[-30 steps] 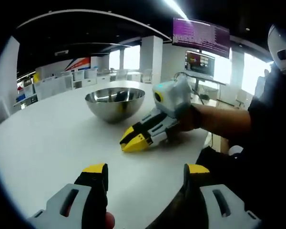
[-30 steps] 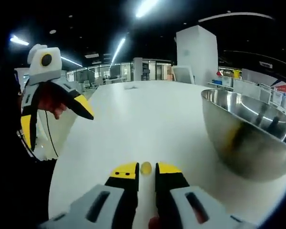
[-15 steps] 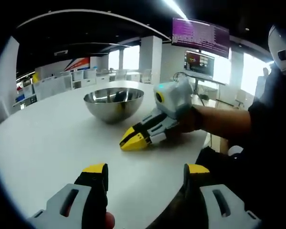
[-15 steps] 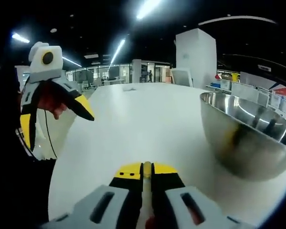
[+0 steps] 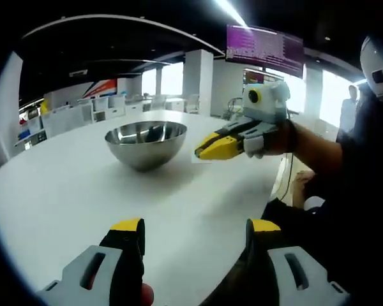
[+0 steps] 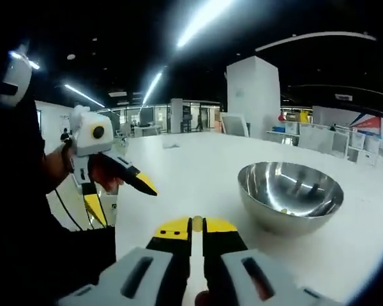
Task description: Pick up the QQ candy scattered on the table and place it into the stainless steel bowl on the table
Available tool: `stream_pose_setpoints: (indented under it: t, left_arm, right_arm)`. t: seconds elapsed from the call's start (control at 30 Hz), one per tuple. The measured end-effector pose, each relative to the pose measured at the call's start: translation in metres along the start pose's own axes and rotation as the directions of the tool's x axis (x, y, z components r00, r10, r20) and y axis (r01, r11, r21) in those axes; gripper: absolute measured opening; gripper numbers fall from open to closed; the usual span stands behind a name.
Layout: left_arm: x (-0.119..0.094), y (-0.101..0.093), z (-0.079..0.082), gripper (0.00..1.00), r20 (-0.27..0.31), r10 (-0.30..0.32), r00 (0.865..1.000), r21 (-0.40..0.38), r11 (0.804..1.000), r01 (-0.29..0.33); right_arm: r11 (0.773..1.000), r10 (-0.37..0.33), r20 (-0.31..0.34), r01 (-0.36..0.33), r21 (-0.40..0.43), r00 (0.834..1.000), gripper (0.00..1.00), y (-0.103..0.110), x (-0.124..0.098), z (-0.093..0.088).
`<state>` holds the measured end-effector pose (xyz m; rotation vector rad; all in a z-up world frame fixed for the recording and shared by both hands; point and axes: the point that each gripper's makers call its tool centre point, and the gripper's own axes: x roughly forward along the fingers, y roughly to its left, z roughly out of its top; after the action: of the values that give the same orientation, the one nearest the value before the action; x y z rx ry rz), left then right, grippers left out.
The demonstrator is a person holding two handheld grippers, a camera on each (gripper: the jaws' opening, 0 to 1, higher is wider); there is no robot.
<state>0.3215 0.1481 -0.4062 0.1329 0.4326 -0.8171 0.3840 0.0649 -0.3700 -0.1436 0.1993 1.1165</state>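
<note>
Grey hand-held gripper [image 6: 196, 227], yellow-tipped black jaws

A wide white tabletop [image 5: 64, 191] spreads ahead of the left gripper's jaws and runs on far beyond them. Up and to the right of that gripper hangs a purple-lit screen [image 5: 264, 48], with a white pillar [image 5: 198, 81] to its left. Far ahead of the right gripper stands a broad white column [image 6: 253, 95], under long ceiling lights [image 6: 201, 20]
</note>
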Motion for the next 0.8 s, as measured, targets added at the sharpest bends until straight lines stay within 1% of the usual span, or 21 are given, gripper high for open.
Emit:
stream_pose_setpoints:
  t: [0.1,0.13,0.27,0.37,0.43,0.5,0.63,0.8]
  left_arm:
    - [-0.001,0.000,0.001,0.65,0.000,0.001,1.000,0.004,1.000,-0.001]
    - [-0.001,0.000,0.001,0.65,0.000,0.002,1.000,0.005,1.000,-0.002]
    - [-0.004,0.004,0.000,0.65,-0.002,0.014,1.000,0.002,1.000,-0.014]
    - [-0.006,0.006,0.000,0.65,-0.002,0.021,1.000,0.000,1.000,-0.021]
    - [-0.006,0.007,0.000,0.65,-0.002,0.023,1.000,0.001,1.000,-0.023]
    - [-0.006,0.007,0.001,0.65,-0.004,0.022,1.000,0.002,1.000,-0.022]
    - [-0.006,0.008,0.002,0.65,-0.003,0.024,1.000,0.004,1.000,-0.024]
    - [-0.005,0.009,0.003,0.65,-0.005,0.020,1.000,0.008,1.000,-0.020]
  right_arm:
    - [0.999,-0.035,0.009,0.035,-0.003,0.999,0.07,-0.004,-0.024,0.004]
    - [0.999,-0.040,0.010,0.040,-0.004,0.999,0.07,-0.005,-0.027,0.005]
    - [0.995,-0.101,0.017,0.101,-0.008,0.995,0.07,-0.013,-0.059,0.006]
    - [0.991,-0.134,0.024,0.134,0.018,0.991,0.07,-0.019,-0.079,0.003]
    - [0.987,-0.156,0.027,0.155,0.032,0.987,0.07,-0.024,-0.089,-0.001]
    - [0.984,-0.174,0.023,0.173,0.049,0.984,0.07,-0.027,-0.096,-0.005]
    - [0.979,-0.193,0.027,0.191,0.072,0.981,0.07,-0.032,-0.103,-0.010]
    - [0.977,-0.201,0.023,0.199,0.078,0.979,0.07,-0.036,-0.104,-0.012]
